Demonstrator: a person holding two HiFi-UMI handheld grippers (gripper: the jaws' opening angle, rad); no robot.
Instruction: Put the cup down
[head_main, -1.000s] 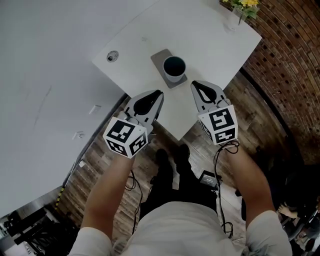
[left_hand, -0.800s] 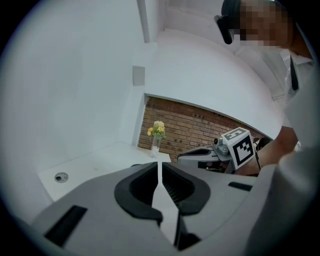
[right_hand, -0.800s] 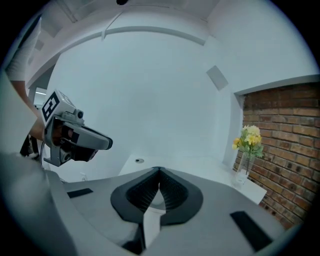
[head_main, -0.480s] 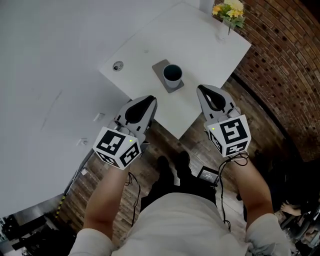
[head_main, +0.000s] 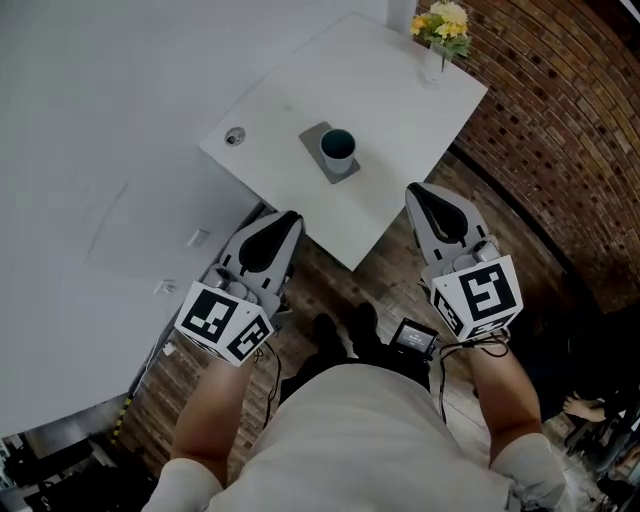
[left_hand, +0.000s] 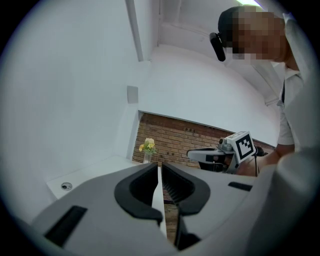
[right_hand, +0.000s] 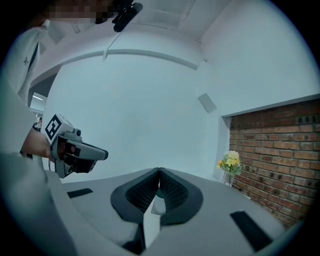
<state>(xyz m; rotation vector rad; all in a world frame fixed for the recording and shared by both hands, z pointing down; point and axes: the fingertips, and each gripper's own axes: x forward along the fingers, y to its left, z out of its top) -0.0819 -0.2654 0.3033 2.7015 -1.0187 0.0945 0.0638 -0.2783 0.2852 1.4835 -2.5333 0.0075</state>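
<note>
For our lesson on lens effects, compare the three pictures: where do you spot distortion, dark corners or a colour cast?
Head view: evenly lit and sharp, the cup crisp on the white table, though the brick wall bows at the edge. Left gripper view: a fisheye circle with black corners. Right gripper view: the same fisheye circle, a bluish cast, and brick courses that curve.

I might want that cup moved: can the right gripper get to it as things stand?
Probably yes: only bare table lies between the right gripper and the cup, though its jaws are shut.
</note>
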